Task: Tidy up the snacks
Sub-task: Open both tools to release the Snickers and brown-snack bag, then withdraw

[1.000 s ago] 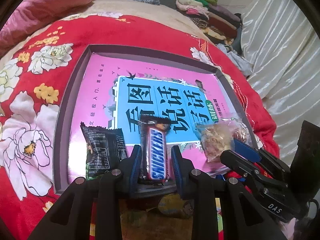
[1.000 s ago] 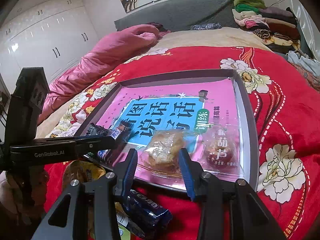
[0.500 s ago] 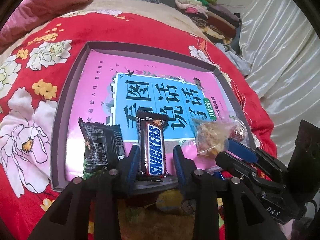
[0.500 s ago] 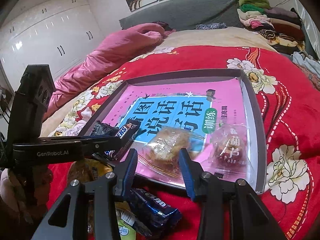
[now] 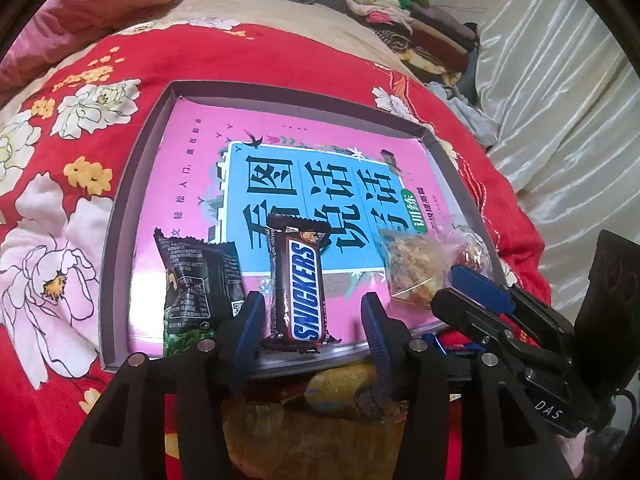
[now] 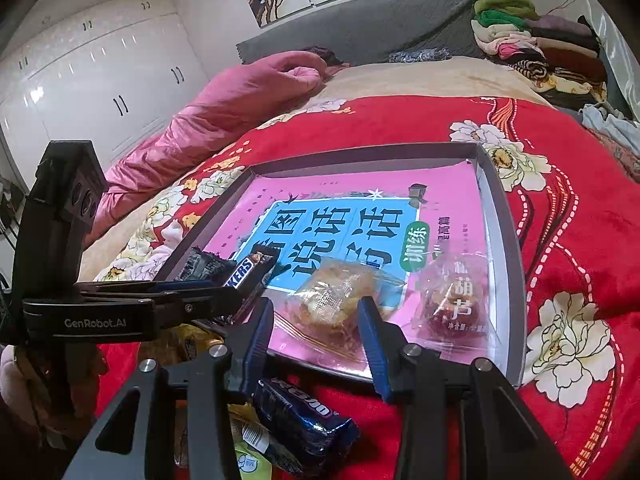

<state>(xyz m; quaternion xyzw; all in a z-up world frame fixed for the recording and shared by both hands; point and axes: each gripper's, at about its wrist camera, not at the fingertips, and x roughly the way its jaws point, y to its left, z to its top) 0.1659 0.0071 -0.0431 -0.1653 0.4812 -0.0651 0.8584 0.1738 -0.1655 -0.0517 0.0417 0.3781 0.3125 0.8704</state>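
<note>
A Snickers bar (image 5: pixel 298 288) lies flat near the front of the grey tray (image 5: pixel 120 240), on its pink picture book. My left gripper (image 5: pixel 311 304) straddles the bar, its jaws opening and both pads clear of the wrapper. A black snack packet (image 5: pixel 200 280) rests just left of it. In the right wrist view my right gripper (image 6: pixel 316 308) stands open around the near end of a clear-wrapped pastry (image 6: pixel 336 296) that lies in the tray (image 6: pixel 500 240); the left pad is off the wrapper. A red hawthorn packet (image 6: pixel 456 300) sits to its right.
The tray sits on a red flowered bedspread (image 6: pixel 560 200). A blue Oreo pack (image 6: pixel 304 412) and a yellow packet (image 5: pixel 344 380) lie on the spread in front of the tray, under the grippers. Folded clothes (image 5: pixel 400 12) are stacked at the far end, and a pink quilt (image 6: pixel 224 108) lies at the left.
The left jaws, shut on the Snickers bar a second ago, have spread apart, and the bar now lies loose in the tray. The right gripper has kept its place and gap.
</note>
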